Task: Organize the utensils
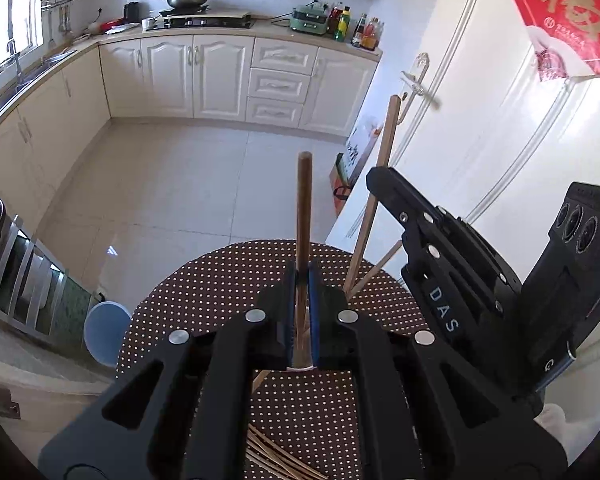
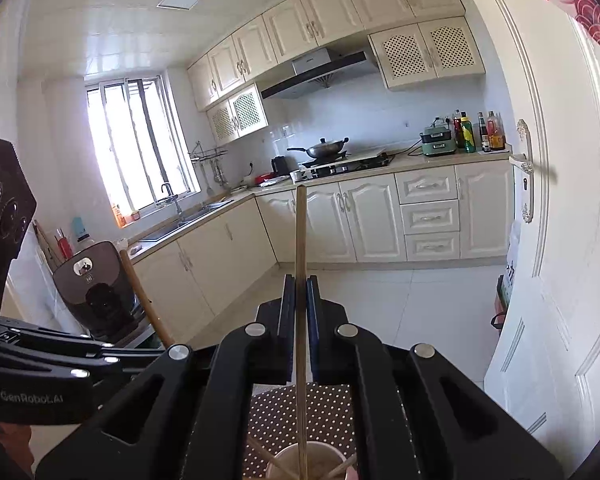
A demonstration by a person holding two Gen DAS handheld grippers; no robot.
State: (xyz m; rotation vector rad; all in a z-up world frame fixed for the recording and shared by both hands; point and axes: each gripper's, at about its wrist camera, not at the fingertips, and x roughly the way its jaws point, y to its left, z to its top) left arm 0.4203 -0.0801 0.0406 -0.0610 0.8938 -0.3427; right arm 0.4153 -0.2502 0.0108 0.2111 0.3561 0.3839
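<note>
Wooden spoon handle (image 1: 303,216) clamped in our left gripper (image 1: 301,280) above dotted table (image 1: 204,280) | right gripper (image 2: 301,292) pinching chopstick (image 2: 300,240) over cup (image 2: 284,458) | we lower straight, release late.

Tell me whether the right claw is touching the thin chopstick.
Touching. The right wrist view shows the right claw shut on the thin chopstick, both blue pads pressed against its shaft.

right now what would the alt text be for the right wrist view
The right gripper fingers are shut on a thin wooden chopstick that runs down into a cup on a polka-dot table. Behind lies a cream kitchen; the left gripper holds a wooden handle.
</note>
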